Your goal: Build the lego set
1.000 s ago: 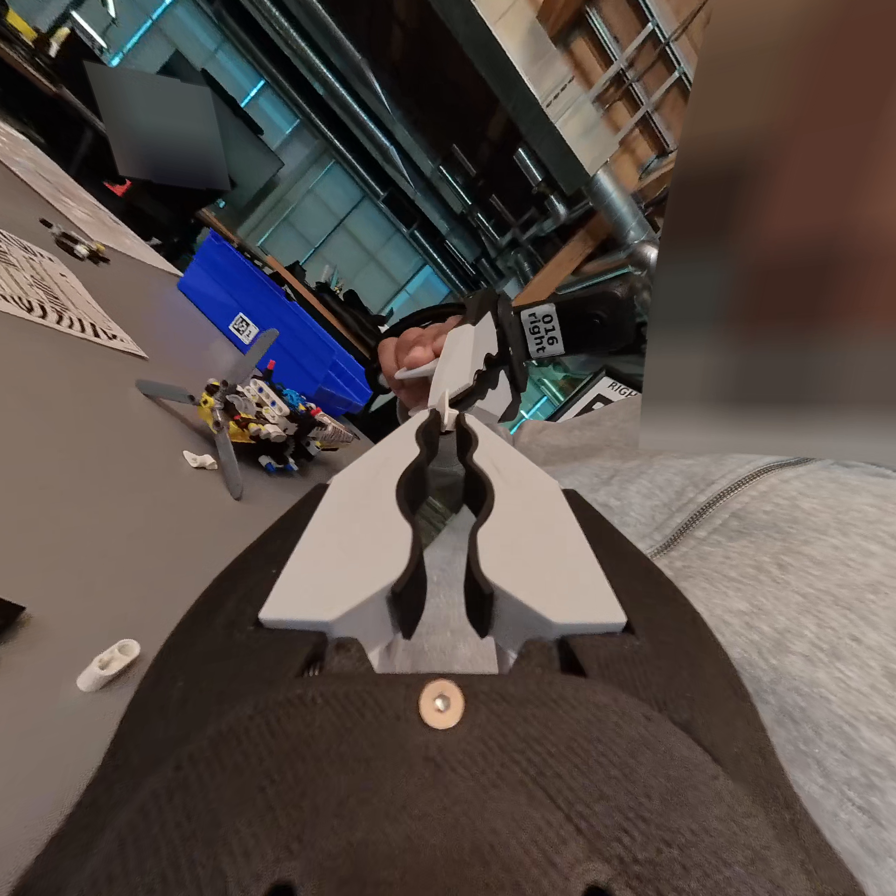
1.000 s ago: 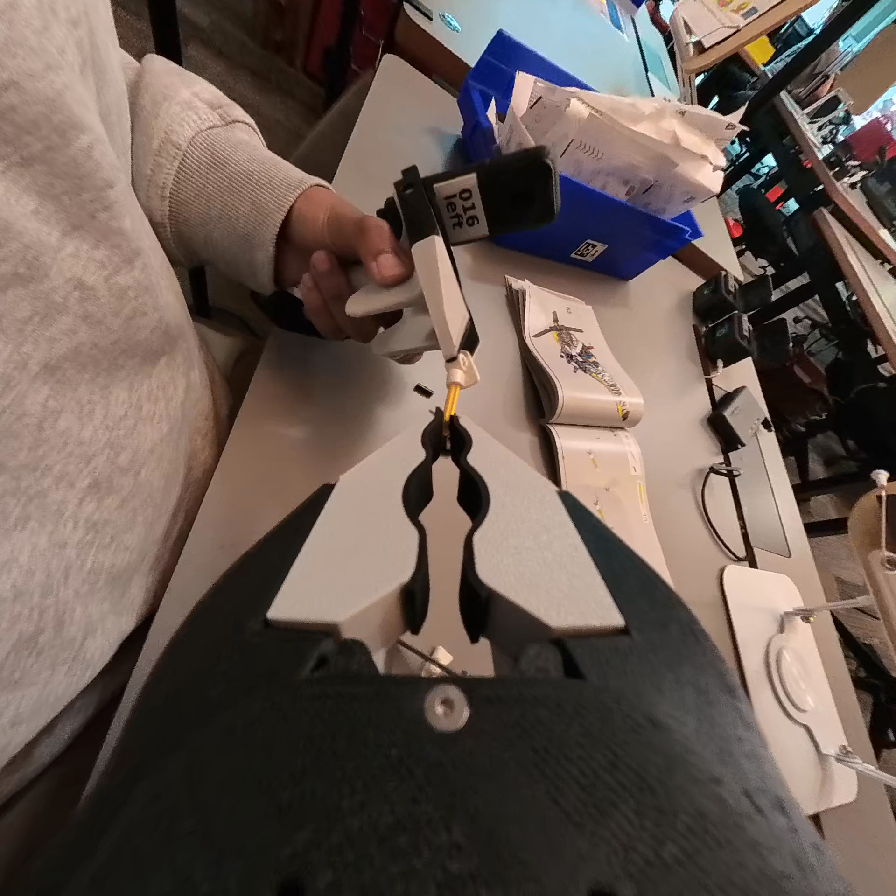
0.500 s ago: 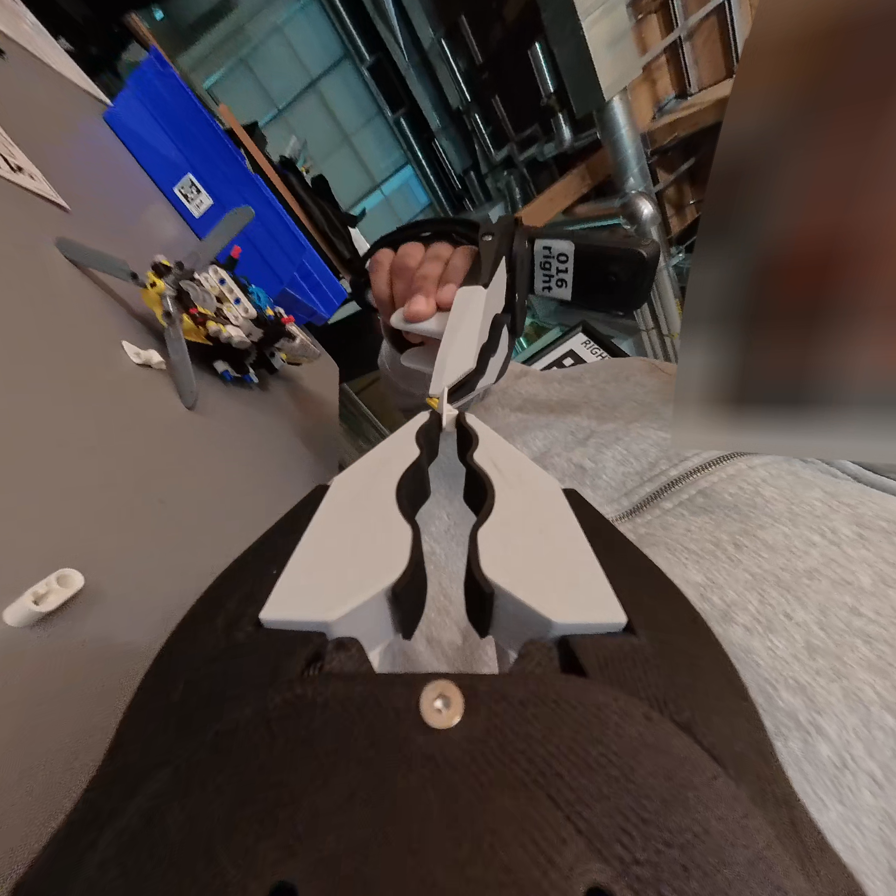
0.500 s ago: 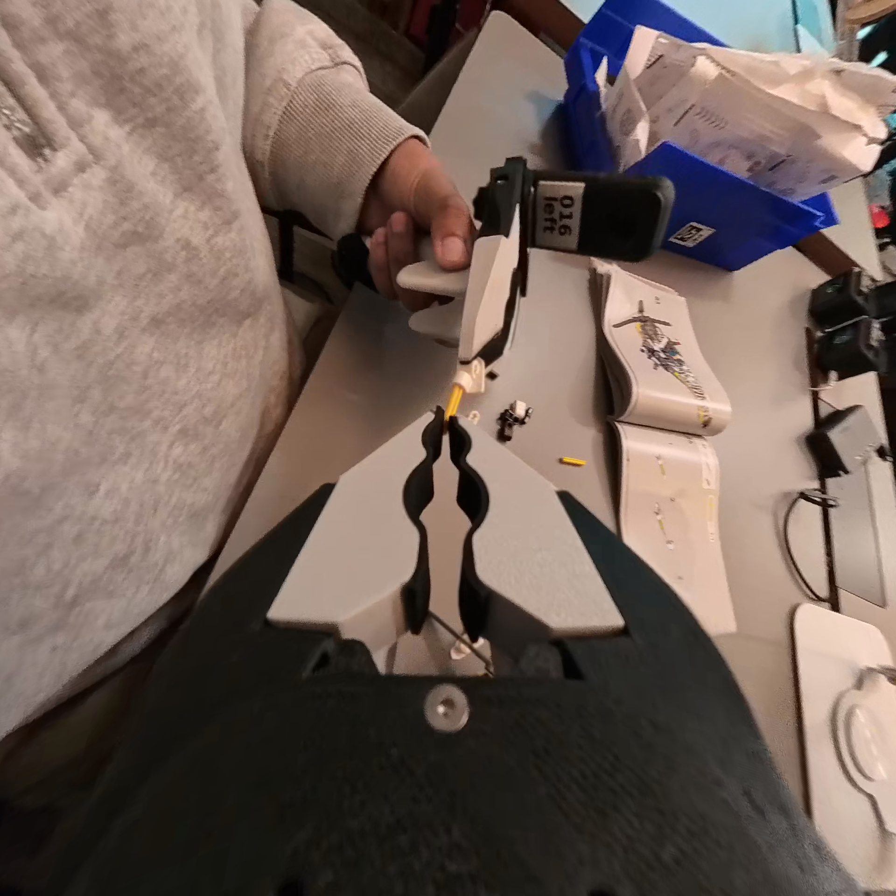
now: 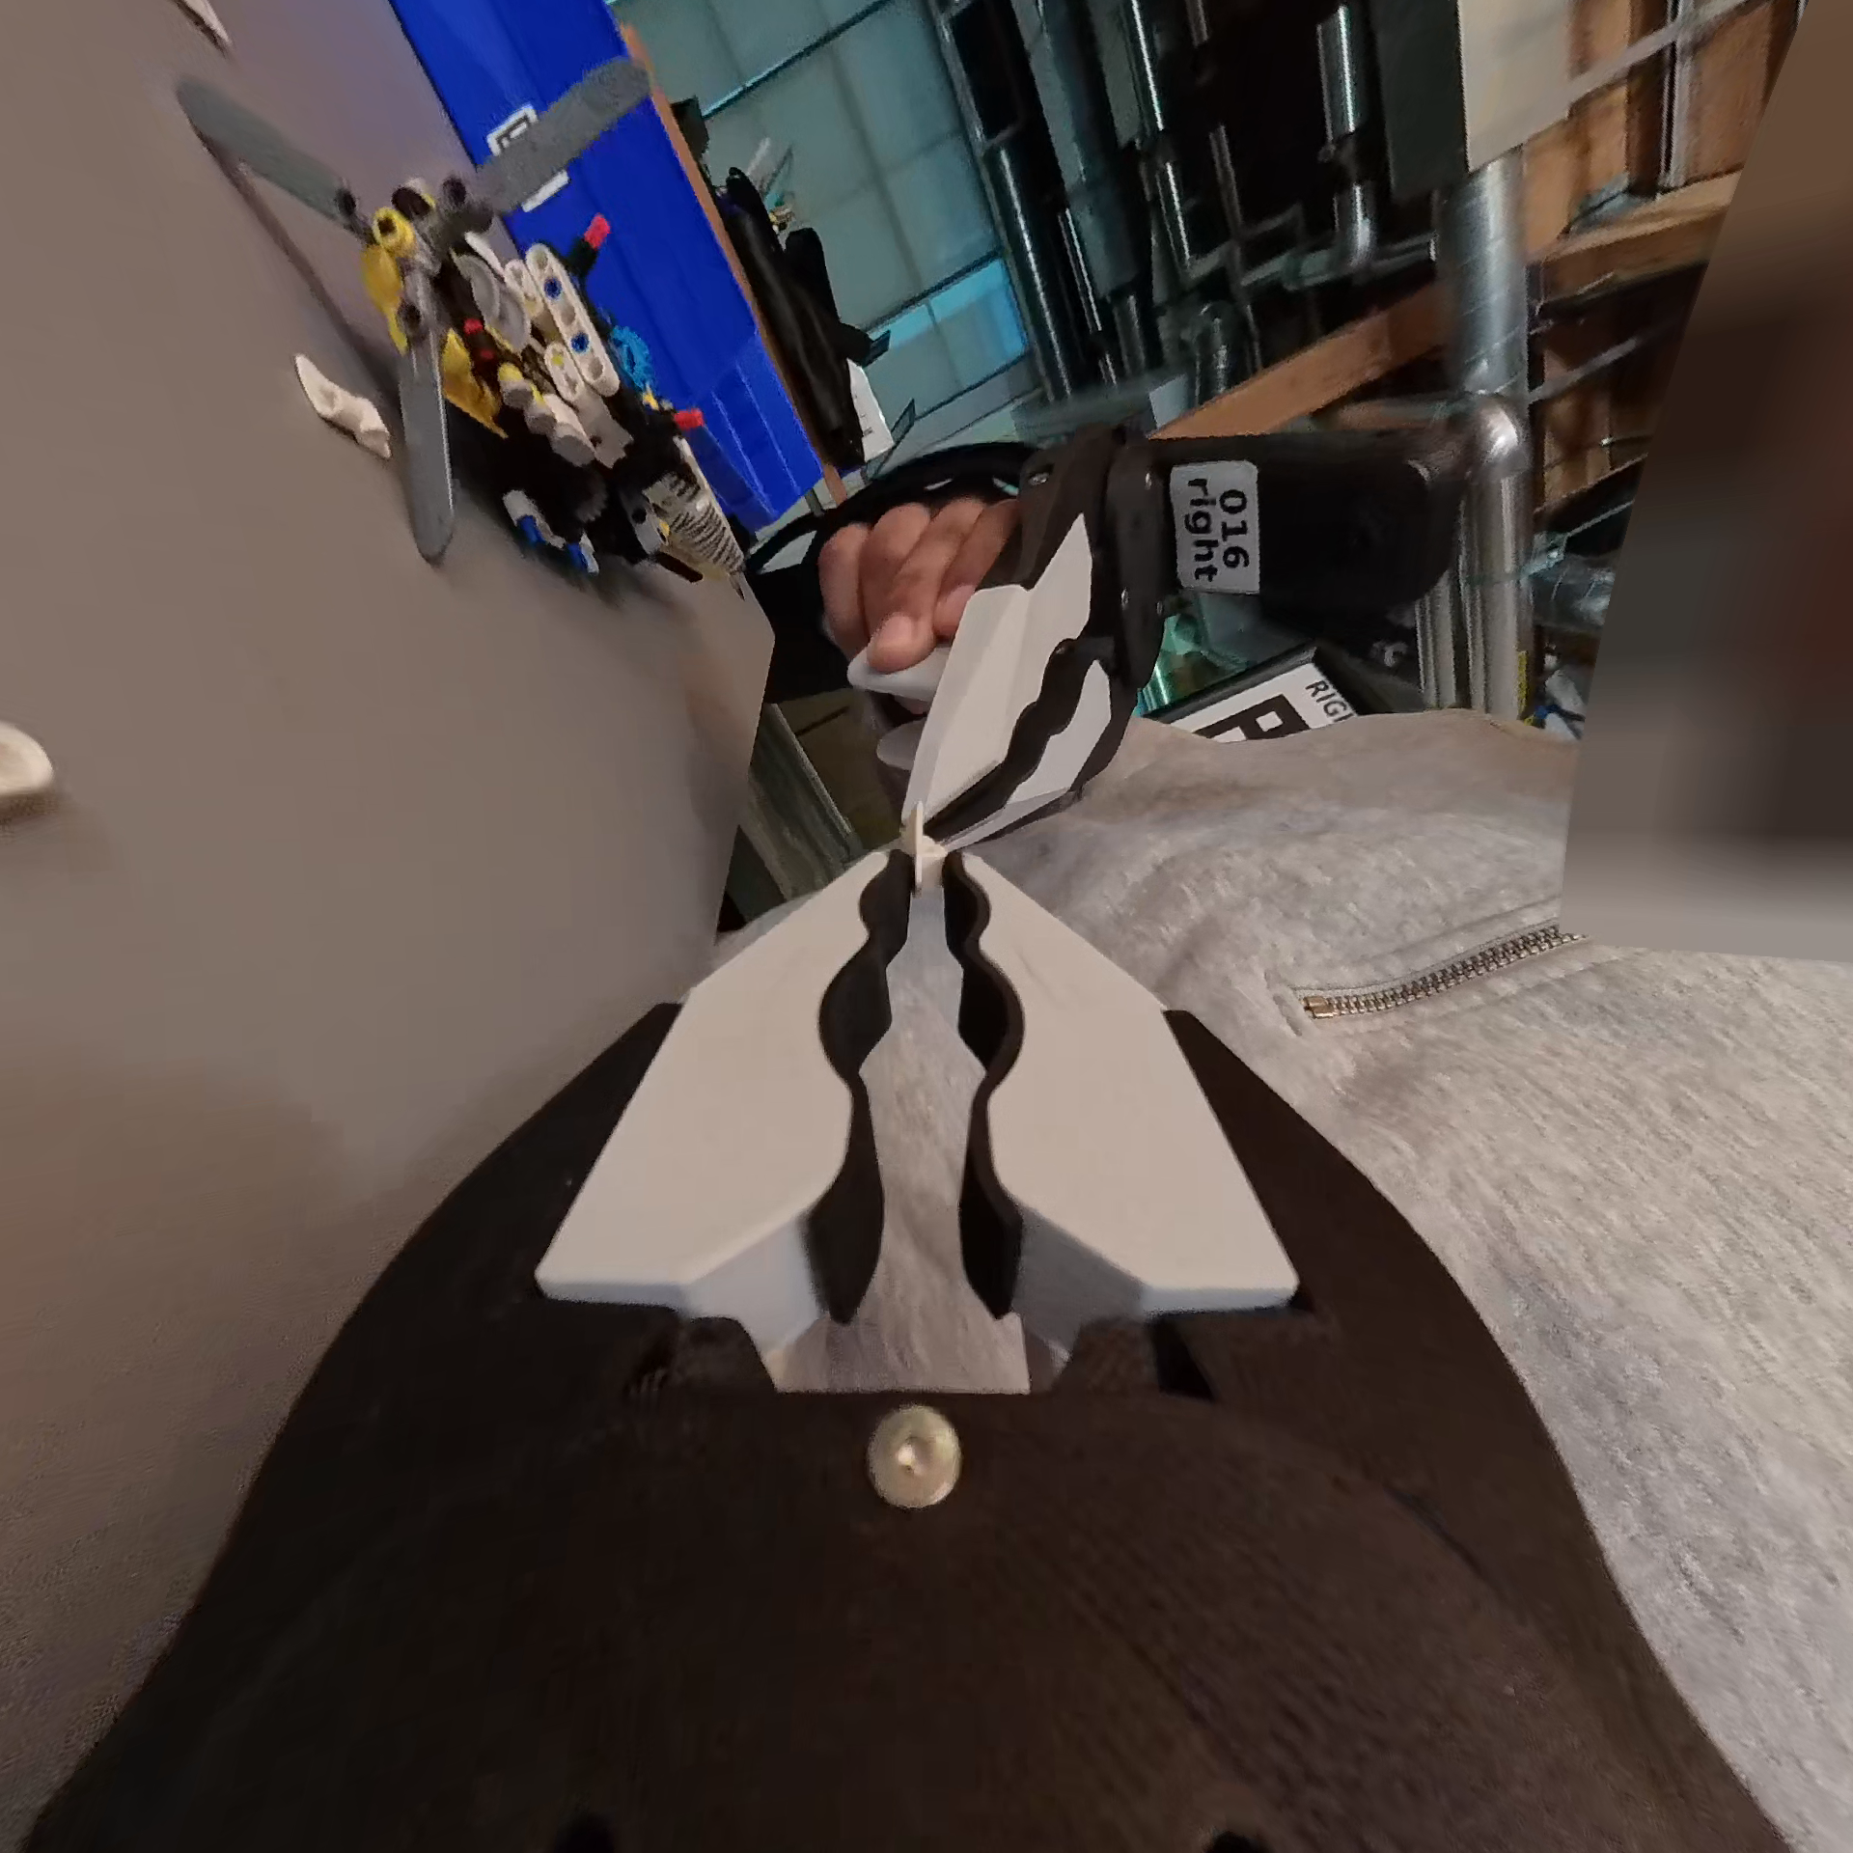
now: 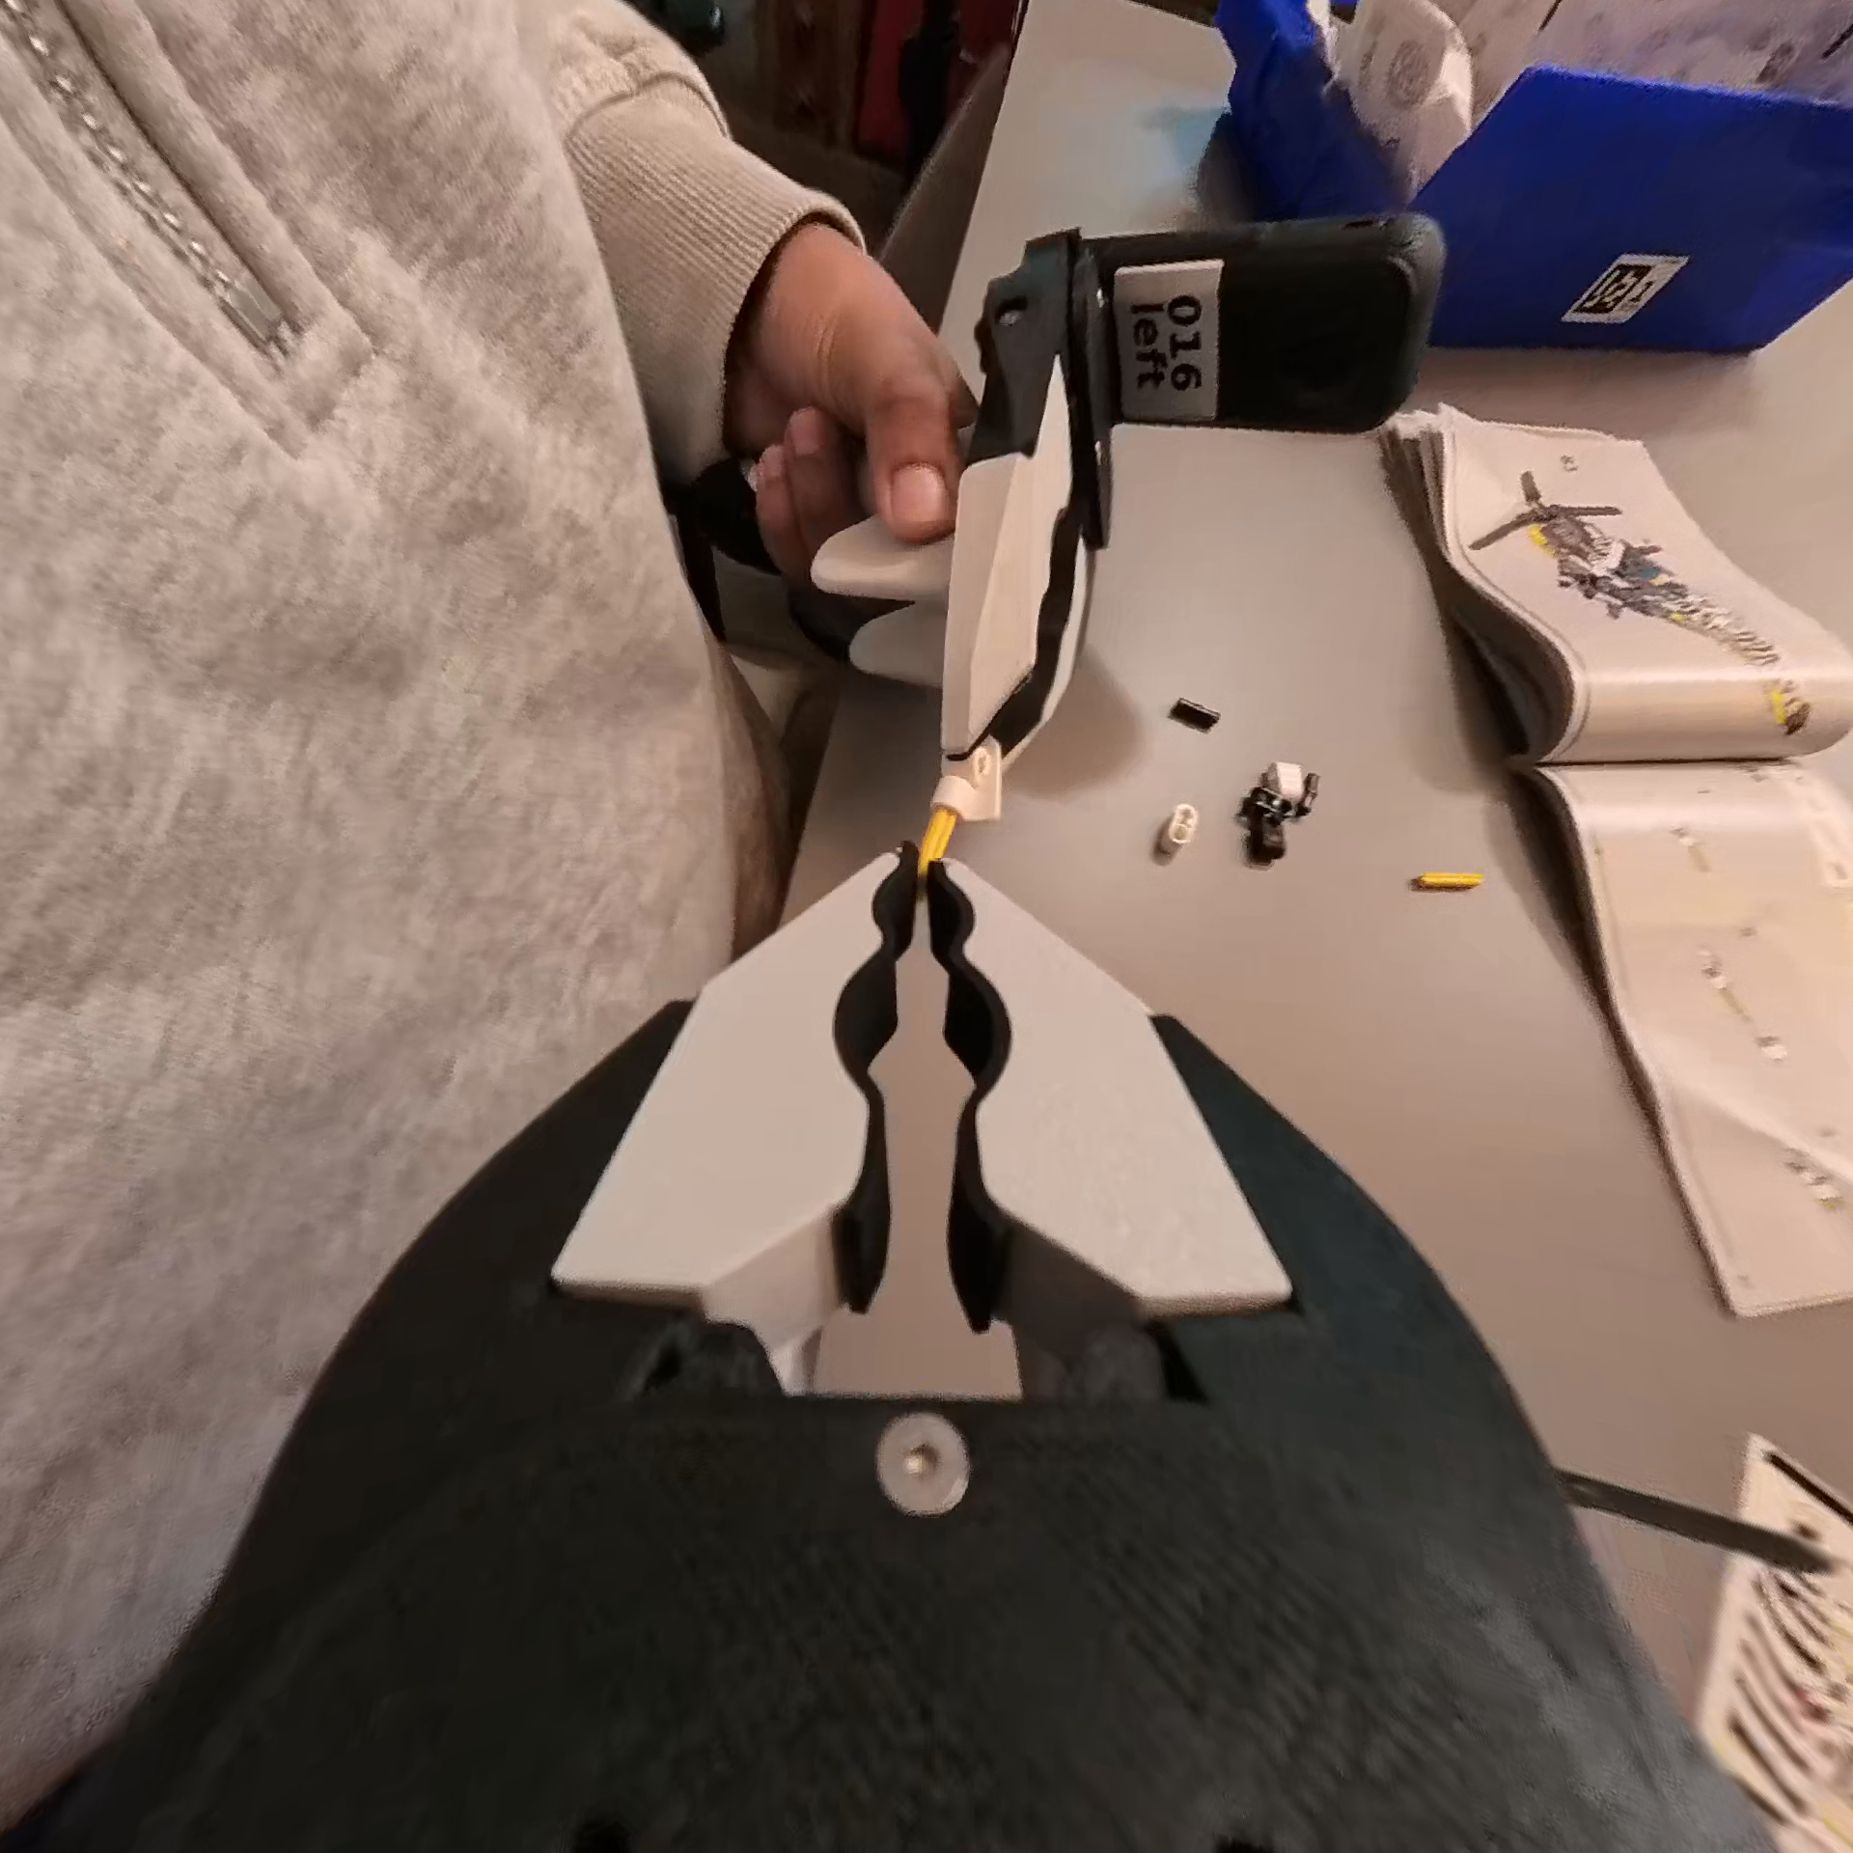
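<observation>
Mid-build, sub-assembly step. Your right gripper (image 6: 920,874) is clenched on a thin yellow axle (image 6: 938,837); your left gripper (image 5: 924,870) is clenched on a small white connector (image 6: 975,784). The 2 tool tips meet in the air over your lap, off the table edge, and the axle's far end sits at or just inside the connector. How deep it is seated, I cannot tell.

Done so far, by the look of it: the helicopter model (image 5: 521,401) stands on the grey table (image 5: 301,752) with rotor blades fitted, beside a blue bin (image 5: 642,251).

Left to do: loose parts lie near the open instruction booklet (image 6: 1604,642), namely 1 more yellow axle (image 6: 1447,881), 1 white link (image 6: 1180,828), 1 small black-and-white cluster (image 6: 1273,802) and 1 black pin (image 6: 1193,713). The axle-connector pair is not yet on the model, so a fair share remains.
</observation>
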Action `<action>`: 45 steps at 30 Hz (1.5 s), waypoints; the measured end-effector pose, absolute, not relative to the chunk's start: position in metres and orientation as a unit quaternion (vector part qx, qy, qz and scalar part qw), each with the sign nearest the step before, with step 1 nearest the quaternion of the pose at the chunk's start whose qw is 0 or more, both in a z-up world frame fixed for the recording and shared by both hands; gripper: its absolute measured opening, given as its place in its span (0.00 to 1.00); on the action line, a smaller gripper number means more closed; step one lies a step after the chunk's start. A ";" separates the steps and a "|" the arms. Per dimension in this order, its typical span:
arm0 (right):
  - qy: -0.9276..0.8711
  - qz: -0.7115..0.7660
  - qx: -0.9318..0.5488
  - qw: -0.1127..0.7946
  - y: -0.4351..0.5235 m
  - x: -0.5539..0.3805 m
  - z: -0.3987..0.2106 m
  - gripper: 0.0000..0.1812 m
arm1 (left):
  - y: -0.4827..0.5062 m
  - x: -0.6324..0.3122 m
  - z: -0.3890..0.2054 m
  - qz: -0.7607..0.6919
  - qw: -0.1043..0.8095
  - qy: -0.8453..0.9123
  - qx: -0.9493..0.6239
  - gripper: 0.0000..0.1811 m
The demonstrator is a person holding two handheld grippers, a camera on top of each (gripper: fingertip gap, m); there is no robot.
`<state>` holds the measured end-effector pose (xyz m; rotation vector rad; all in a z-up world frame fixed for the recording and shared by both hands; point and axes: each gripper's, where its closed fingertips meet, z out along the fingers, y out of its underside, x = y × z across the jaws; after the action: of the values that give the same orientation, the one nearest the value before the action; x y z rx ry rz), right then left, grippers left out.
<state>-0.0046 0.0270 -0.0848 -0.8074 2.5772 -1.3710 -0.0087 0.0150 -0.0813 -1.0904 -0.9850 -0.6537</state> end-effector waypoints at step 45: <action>0.808 -0.568 -0.137 0.076 0.035 0.008 -0.071 0.01 | 0.026 0.006 -0.072 -0.352 0.724 -0.469 -0.363 0.02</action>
<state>0.0076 0.0347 -0.0714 -0.4099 2.4215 -1.7035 0.0064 0.0255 -0.0715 -0.8002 -1.0340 -0.7775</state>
